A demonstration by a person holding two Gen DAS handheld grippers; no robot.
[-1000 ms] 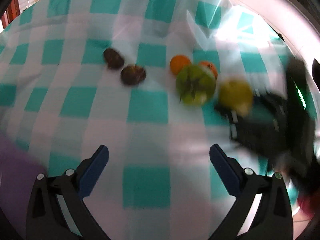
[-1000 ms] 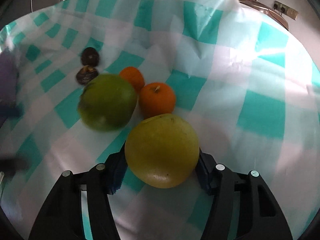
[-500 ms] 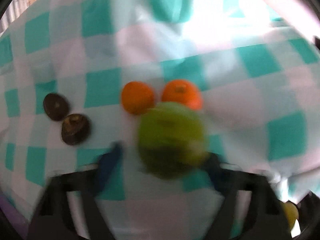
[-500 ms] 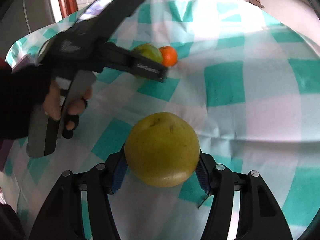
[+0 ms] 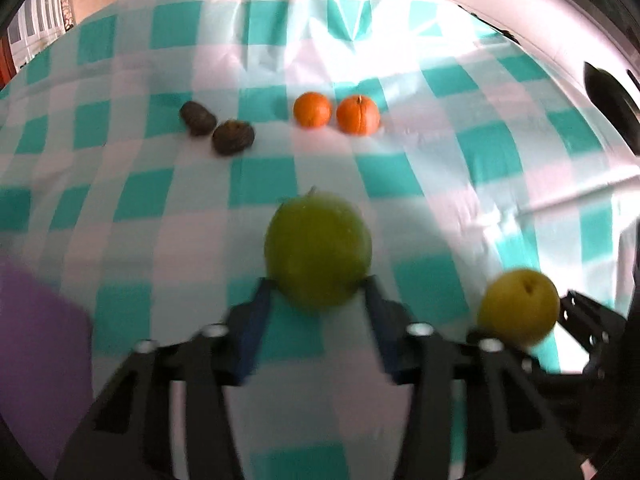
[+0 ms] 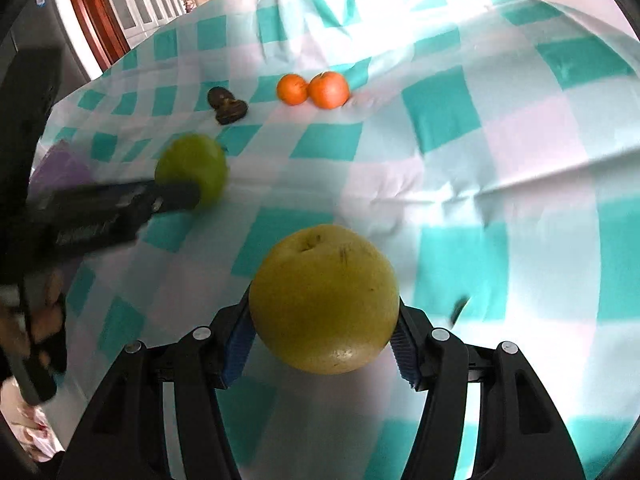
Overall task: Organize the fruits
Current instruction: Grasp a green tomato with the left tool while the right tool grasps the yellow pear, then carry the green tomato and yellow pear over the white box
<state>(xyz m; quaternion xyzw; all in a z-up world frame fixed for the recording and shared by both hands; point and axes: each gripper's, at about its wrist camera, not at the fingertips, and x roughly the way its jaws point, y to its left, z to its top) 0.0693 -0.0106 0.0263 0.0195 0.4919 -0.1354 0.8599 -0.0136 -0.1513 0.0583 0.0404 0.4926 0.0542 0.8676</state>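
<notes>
Where the lower left of the left view turns purple (image 5: 40, 344), we cannot tell what that blur is. Our left claw (image 5: 318, 300) clamps the green apple (image 5: 318, 250), which half a second ago was only a smear between its fingers. Our right claw (image 6: 324, 332) still grips the yellow pear (image 6: 324, 298), centre frame; two oranges (image 5: 336, 114) lie beyond.
</notes>
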